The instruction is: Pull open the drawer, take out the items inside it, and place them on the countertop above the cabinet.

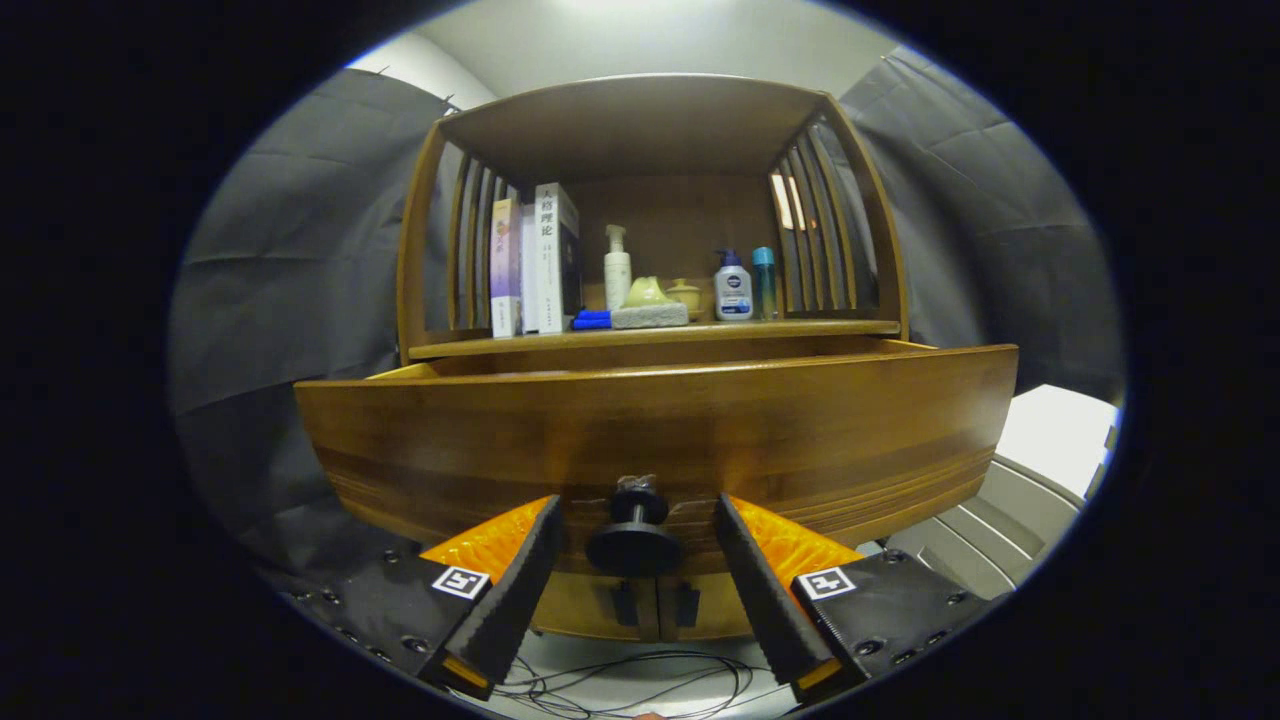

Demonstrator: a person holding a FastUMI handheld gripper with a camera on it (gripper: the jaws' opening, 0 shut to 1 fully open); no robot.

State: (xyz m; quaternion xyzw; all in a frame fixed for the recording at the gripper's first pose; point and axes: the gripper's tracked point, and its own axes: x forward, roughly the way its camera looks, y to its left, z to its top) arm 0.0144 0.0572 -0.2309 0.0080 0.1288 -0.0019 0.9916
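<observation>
The wooden drawer (660, 440) stands pulled out from the cabinet (650, 130), its front panel just ahead of the gripper (637, 560). The fingers are spread apart, one on each side of the dark round drawer knob (634, 530), with a clear gap between each finger and the knob; neither finger touches it. The drawer's interior is hidden behind the front panel, so its contents cannot be told. Above the drawer, the countertop (800, 328) carries upright books (535, 260) at the left side, a white pump bottle (617, 268), a blue marker (591, 320) lying beside a grey sponge block (650, 316), a second pump bottle with a blue cap (733, 285) and a teal bottle (765, 282). Loose cables (640, 675) lie on the floor below the fingers.
</observation>
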